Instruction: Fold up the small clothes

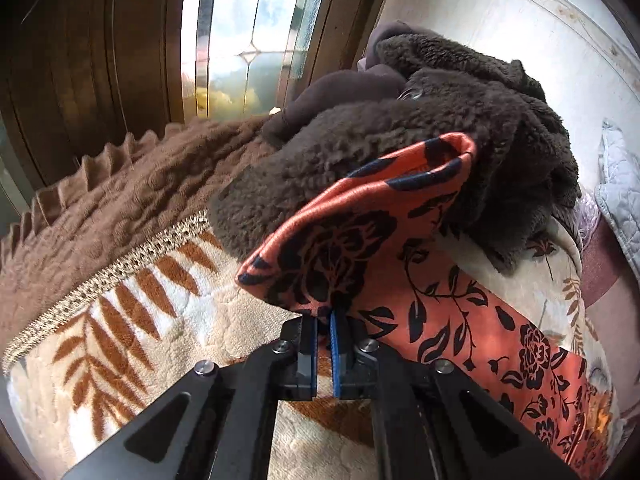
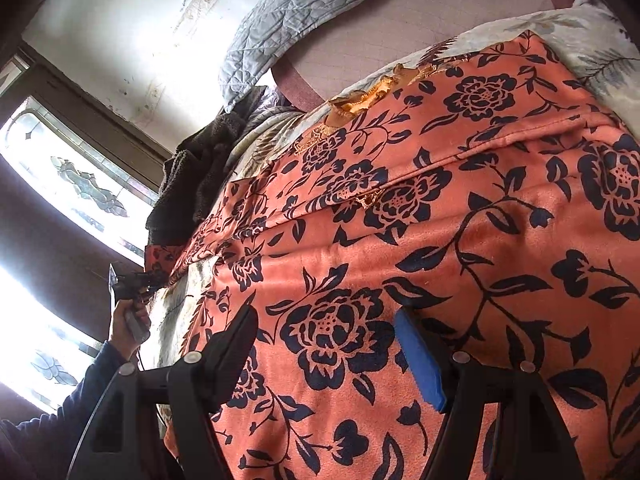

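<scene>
An orange garment with dark floral print [image 1: 360, 232] lies on a bed. My left gripper [image 1: 325, 314] is shut on its edge and holds that end lifted, so the cloth curls upward. In the right wrist view the same garment [image 2: 440, 240] spreads flat across the bed, with a fold line across its middle. My right gripper [image 2: 324, 320] is open just above the cloth, its fingers [image 2: 416, 356] wide apart and holding nothing. The left gripper [image 2: 132, 280] and the hand holding it show far left, pinching the garment's far end.
A dark brown fleece garment [image 1: 440, 140] is piled behind the orange one. The bed has a cream and brown leaf blanket [image 1: 140, 320] and a brown ruffled cover [image 1: 120, 192]. A grey quilted pillow [image 2: 320, 12] lies near the wall. A window [image 1: 248, 40] is behind.
</scene>
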A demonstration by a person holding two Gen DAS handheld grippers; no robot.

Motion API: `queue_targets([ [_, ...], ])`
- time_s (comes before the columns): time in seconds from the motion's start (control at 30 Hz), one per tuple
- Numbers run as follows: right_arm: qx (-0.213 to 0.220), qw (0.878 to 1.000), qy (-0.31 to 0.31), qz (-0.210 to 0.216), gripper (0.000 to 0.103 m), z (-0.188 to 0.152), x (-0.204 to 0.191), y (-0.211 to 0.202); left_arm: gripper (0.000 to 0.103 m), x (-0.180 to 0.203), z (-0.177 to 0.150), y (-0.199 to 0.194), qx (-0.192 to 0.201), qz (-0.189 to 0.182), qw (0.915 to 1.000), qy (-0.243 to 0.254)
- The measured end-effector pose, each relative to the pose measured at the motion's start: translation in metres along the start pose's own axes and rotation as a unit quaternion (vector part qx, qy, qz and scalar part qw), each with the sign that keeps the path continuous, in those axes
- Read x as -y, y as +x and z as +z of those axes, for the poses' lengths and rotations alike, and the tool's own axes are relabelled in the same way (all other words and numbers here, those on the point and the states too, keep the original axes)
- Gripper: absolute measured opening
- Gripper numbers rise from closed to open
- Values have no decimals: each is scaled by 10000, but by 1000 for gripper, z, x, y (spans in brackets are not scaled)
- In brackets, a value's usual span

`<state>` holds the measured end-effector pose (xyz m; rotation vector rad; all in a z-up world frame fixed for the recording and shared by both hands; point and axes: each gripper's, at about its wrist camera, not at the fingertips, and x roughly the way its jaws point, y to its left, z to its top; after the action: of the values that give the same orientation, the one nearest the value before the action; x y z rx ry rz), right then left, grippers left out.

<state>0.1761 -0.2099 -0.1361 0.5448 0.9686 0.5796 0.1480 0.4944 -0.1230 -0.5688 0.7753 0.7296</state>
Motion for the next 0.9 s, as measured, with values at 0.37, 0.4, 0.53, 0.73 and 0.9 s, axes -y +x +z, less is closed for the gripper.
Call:
queue_targets([
  [0.37,448,9968,325,581,74,3,20,-28,4,229,-73,-213,1357,-1711,9463,2383],
  [0.4,513,9961,358,624,74,4,21,-33,4,258,-88,-226,1281,-1941,9386,2547],
  [0.53,797,9922,530,795,74,12,29,-53,4,369,-168,-264,975,-2654,9053,3170],
  [0.73,1268,9833,1054,774,75,23,55,-81,54,471,-289,-248,-238,-3057,8552,4178],
  [0.9,1450,9760,1435,755,75,27,74,-93,64,450,-323,-214,-919,-2656,8517,4424],
])
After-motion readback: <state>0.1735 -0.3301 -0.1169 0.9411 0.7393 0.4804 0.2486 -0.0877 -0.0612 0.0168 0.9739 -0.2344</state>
